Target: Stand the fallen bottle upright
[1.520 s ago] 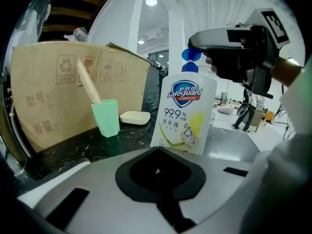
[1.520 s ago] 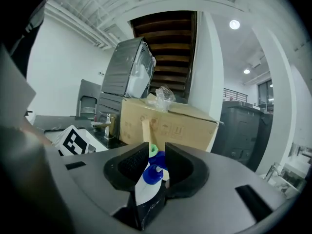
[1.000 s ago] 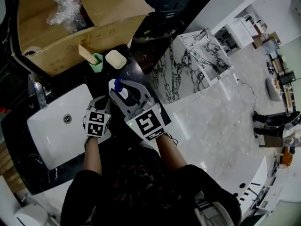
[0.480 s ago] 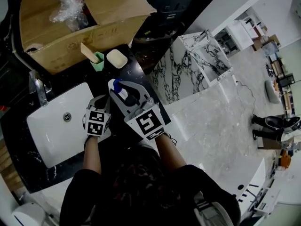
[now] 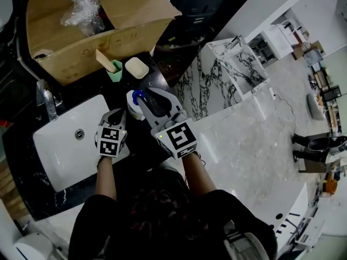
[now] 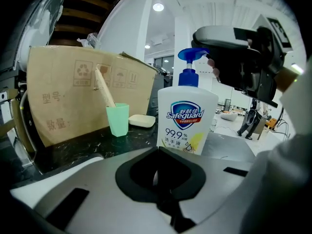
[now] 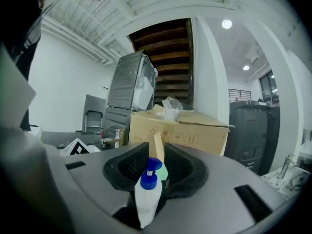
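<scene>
Dark speckled bench (image 5: pixel 30 183) with a white sink (image 5: pixel 65 156) sunk into its left end. Off the right edge there's a white cabinet with black veining (image 5: pixel 217 75), then glossy pale marble floor (image 5: pixel 255 129). White walls (image 7: pixel 63 96), wooden stair underside (image 7: pixel 168 48) overhead, round ceiling lights (image 7: pixel 226 24) on.

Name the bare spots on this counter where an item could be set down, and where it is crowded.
Free: the white sink basin, and the dark counter left of it. Crowded: right of the basin, up to the cardboard box, where green cup, soap bar, bottle, left tool and right tool cluster.
</scene>
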Demonstrator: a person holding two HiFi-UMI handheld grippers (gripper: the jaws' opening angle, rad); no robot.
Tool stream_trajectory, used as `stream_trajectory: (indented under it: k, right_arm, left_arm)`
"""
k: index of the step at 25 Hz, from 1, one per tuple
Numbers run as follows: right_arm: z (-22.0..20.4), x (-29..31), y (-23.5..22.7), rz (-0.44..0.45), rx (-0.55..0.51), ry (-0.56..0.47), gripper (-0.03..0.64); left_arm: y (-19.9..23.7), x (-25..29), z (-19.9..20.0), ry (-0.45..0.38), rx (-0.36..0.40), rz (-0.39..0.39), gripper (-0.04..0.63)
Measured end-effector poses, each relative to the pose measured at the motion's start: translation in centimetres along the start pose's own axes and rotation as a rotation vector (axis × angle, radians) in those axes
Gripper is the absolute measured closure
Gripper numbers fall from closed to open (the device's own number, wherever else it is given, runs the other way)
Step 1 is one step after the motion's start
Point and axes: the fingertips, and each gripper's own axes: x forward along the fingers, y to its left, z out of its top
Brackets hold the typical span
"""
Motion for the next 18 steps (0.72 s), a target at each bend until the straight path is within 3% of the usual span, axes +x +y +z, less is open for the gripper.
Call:
stream_trajectory:
  k: [9,18]
  right_arm:
    - [-2.3,-3.1,-6.3,-0.185,0.057,0.059,0.522]
    - [-5.9,-4.3,-9.3,-0.288,0.073,0.097,0.562]
  left_arm:
    - [0.9,-0.8,1.3,-0.051,-0.03,0.025,0.578]
    - [2.1,-2.2,2.8,-0.093,-0.028,0.062,0.578]
